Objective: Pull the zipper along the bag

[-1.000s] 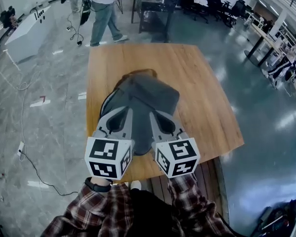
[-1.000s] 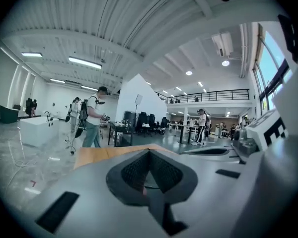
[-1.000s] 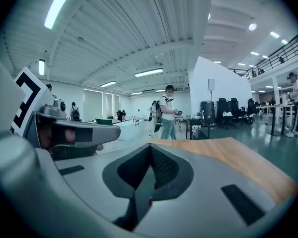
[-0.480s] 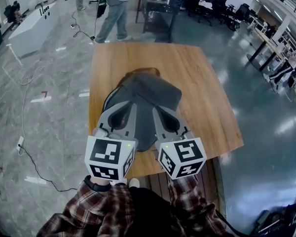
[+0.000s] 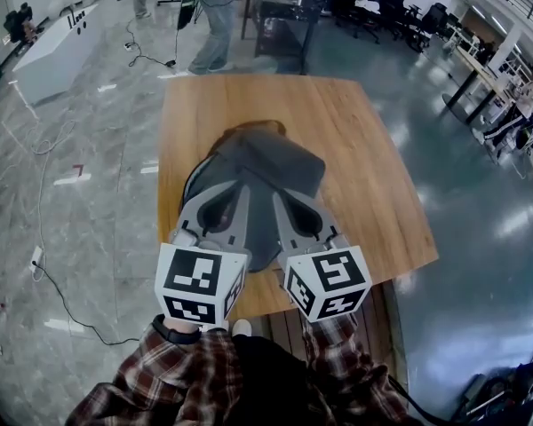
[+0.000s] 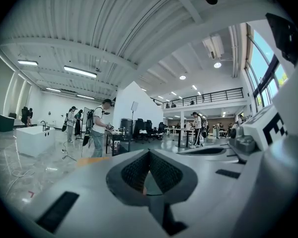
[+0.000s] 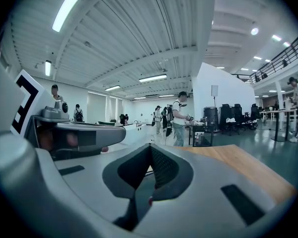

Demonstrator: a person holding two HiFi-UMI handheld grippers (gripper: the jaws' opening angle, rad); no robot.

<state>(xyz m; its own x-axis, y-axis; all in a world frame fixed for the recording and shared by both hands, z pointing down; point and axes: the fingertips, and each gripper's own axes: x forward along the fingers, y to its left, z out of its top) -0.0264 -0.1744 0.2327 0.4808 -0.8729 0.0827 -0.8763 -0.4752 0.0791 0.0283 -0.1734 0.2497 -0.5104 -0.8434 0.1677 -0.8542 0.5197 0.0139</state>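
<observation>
Grey bag (image 5: 275,158) lies in the middle of the wooden table (image 5: 364,149), its zipper not to be made out. I hold my left gripper (image 5: 235,189) and right gripper (image 5: 281,195) side by side above its near end, both clenched on nothing, aimed roughly level toward the far edge. Likely step: the approach. Next, the jaws must open, drop and find the pull.

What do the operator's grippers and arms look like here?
Both the left gripper and right gripper have grey moulded shells, dark ribbed pads and a white cube with black square markers. The sleeves are red-and-dark plaid; a black band circles the left wrist.
</observation>
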